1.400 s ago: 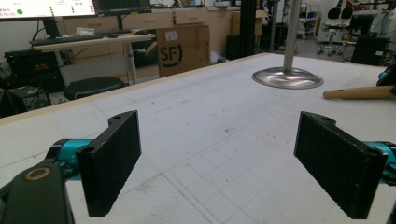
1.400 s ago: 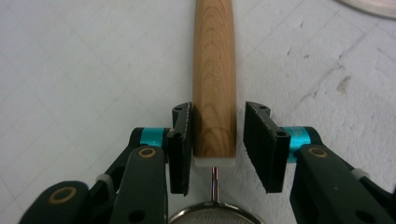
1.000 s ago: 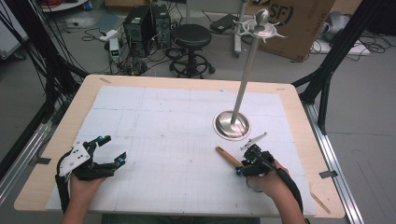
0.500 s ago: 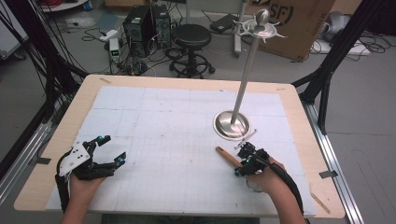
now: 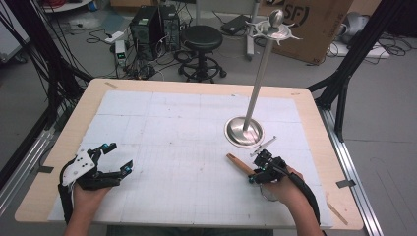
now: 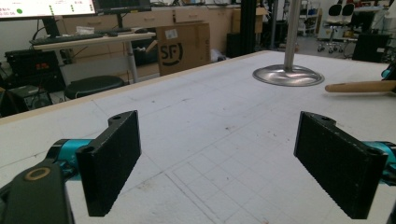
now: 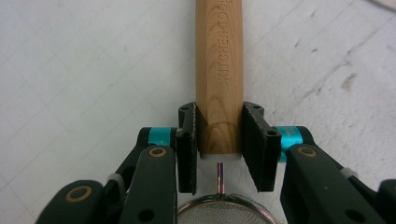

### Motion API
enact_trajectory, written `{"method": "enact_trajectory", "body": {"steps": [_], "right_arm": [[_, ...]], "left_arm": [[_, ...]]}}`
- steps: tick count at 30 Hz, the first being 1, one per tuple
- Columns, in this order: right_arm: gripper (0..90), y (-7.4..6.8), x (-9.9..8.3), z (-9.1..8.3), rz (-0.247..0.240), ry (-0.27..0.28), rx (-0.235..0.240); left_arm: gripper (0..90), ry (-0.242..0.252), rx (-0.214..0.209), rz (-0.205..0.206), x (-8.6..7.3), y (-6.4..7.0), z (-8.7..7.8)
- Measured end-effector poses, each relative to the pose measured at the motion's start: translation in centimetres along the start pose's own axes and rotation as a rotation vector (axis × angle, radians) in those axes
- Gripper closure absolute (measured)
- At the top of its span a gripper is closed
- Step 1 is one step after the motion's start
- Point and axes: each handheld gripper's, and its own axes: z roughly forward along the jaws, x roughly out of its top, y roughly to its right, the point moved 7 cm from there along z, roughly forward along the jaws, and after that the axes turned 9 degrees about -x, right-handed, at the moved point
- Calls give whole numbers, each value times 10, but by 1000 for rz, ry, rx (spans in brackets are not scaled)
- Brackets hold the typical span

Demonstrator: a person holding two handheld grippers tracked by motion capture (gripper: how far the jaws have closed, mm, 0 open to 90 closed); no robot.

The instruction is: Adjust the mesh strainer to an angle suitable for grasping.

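Observation:
A strainer lies on the white mat near the table's front right. Its wooden handle (image 5: 238,164) (image 7: 219,70) points away from my right gripper (image 5: 259,169) (image 7: 219,140), which is shut on the handle's near end. The wire mesh bowl (image 7: 222,211) sits just below the jaws. My left gripper (image 5: 119,155) (image 6: 217,154) rests at the front left, open, with nothing between its pads. The handle's far end (image 6: 359,86) also appears in the left gripper view.
A tall metal stand with a round base (image 5: 244,131) (image 6: 288,74) and hooked top (image 5: 273,29) rises just beyond the right gripper. A thin metal piece (image 5: 264,145) lies between base and gripper. Off the table stand a stool (image 5: 202,37) and a cardboard box (image 5: 305,19).
My right gripper has shifted slightly forward and left along the handle, closer to the stand's base. The left gripper has not moved.

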Motion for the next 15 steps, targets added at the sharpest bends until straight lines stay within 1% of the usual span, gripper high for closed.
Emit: {"method": "enact_trajectory", "body": {"steps": [3, 4, 9, 12, 15], "right_arm": [[683, 3, 1, -3, 5, 62, -14], [683, 4, 2, -5, 13, 85, -14], [683, 5, 8, -17, 18, 199, -12], [683, 6, 12, -26, 15, 283, -18], [683, 7, 15, -36, 40, 369, -20]], "left_arm": [[152, -2, 1, 1, 0, 0, 0], [152, -1, 2, 0, 0, 0, 0], [152, 1, 5, -2, 0, 0, 0], [152, 1, 1, 0, 0, 0, 0], [152, 6, 1, -1, 0, -1, 1]]}}
